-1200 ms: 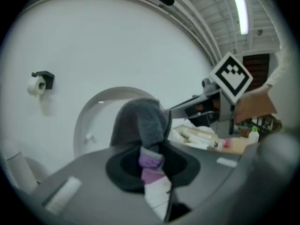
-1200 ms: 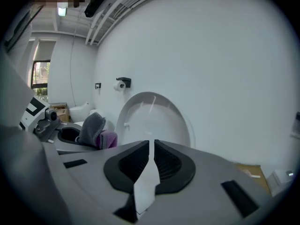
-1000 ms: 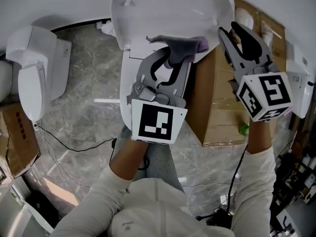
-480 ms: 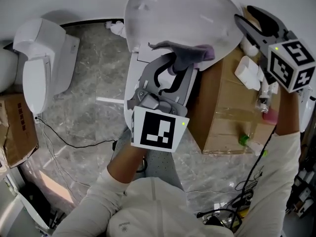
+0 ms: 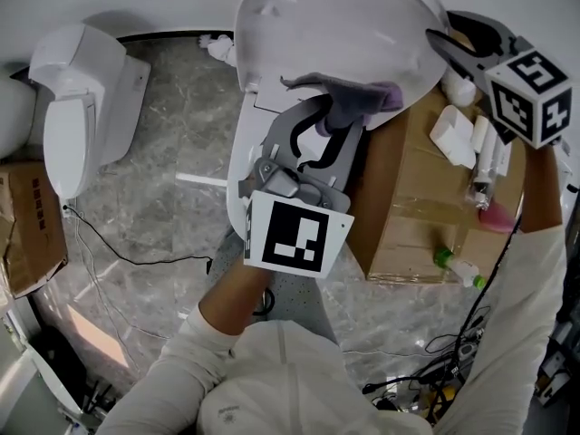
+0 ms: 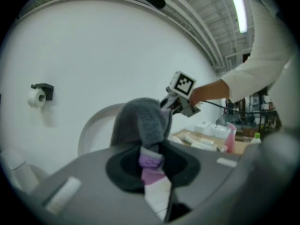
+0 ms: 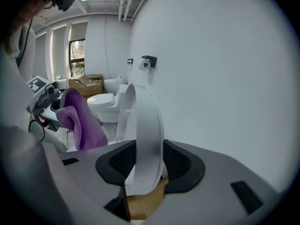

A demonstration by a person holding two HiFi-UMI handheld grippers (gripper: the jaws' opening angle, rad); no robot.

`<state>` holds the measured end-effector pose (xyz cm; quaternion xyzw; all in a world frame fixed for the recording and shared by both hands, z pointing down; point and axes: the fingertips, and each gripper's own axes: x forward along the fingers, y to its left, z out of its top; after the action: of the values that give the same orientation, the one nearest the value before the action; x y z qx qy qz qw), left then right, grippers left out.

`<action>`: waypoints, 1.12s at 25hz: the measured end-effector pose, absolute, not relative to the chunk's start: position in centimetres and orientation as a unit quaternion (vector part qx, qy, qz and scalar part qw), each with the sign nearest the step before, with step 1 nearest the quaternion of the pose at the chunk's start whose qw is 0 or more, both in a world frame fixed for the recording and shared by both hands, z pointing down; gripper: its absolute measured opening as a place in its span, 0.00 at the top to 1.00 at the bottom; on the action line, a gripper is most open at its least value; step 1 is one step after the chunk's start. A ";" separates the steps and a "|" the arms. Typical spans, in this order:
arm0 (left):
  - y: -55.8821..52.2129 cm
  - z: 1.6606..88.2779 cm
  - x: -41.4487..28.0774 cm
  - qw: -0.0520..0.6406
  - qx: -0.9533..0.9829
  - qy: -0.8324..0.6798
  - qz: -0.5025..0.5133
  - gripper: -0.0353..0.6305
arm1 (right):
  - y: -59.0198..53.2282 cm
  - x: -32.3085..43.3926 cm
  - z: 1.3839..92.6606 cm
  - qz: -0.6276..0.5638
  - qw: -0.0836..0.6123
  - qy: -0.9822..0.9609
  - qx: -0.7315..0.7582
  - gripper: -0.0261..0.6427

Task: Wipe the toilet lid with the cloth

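The toilet lid (image 5: 335,25) stands raised at the top centre of the head view. The purple cloth (image 5: 361,96) is at its lower edge, pinched tight in the left gripper (image 5: 328,114), much as a second ago. The right gripper (image 5: 442,27), then lower at the right over the cardboard box (image 5: 408,198), now sits at the upper right. Its jaws, having just closed a little, clamp the lid's rim.

Cardboard box (image 5: 408,198) bears pink bottle (image 5: 494,217); second toilet (image 5: 77,107) apart.
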<state>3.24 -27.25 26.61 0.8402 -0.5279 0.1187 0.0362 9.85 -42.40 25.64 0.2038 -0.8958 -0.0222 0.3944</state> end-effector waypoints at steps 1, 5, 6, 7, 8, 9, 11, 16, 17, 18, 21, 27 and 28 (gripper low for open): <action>-27.1 26.5 3.4 0.035 0.840 -0.527 0.120 0.85 | -42.2 9.8 25.7 -0.027 0.395 -0.895 0.206 0.69; -26.2 25.6 4.4 0.034 0.843 -0.524 0.121 0.85 | -40.8 10.2 25.8 -0.035 0.391 -0.895 0.212 0.70; -25.9 25.3 4.6 0.033 0.844 -0.523 0.119 0.85 | -40.3 10.3 25.8 -0.039 0.393 -0.894 0.213 0.70; -25.6 25.1 4.7 0.032 0.844 -0.522 0.117 0.85 | -39.8 10.4 25.7 -0.044 0.395 -0.892 0.214 0.70; -25.3 24.9 4.7 0.031 0.845 -0.521 0.116 0.85 | -39.2 10.4 25.6 -0.049 0.397 -0.891 0.215 0.70; -24.9 24.8 4.7 0.032 0.846 -0.521 0.114 0.85 | -38.6 10.3 25.5 -0.055 0.399 -0.889 0.217 0.70; -24.1 24.7 4.8 0.034 0.847 -0.519 0.112 0.85 | -37.2 10.1 25.3 -0.065 0.399 -0.888 0.218 0.70; -21.0 24.6 5.5 0.036 0.855 -0.506 0.102 0.85 | -33.2 9.9 25.1 -0.090 0.396 -0.884 0.230 0.70; -20.3 24.7 5.6 0.038 0.858 -0.503 0.098 0.85 | -32.2 9.9 25.1 -0.097 0.400 -0.881 0.232 0.70; -19.5 24.7 5.6 0.039 0.859 -0.501 0.095 0.85 | -31.2 9.9 25.2 -0.104 0.403 -0.879 0.234 0.70; -16.8 24.7 5.4 0.039 0.864 -0.493 0.097 0.85 | -28.1 9.8 25.7 -0.123 0.413 -0.871 0.237 0.70; -10.5 25.1 3.6 0.042 0.870 -0.480 0.101 0.85 | -21.4 9.8 27.3 -0.154 0.441 -0.847 0.253 0.70; -9.6 25.3 3.2 0.043 0.870 -0.480 0.103 0.85 | -20.3 9.6 27.7 -0.159 0.444 -0.844 0.254 0.69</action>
<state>3.15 -9.56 25.27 0.8703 -0.4799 0.1025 0.0426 9.65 -20.30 27.67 0.2540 -0.8442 -0.1593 0.4443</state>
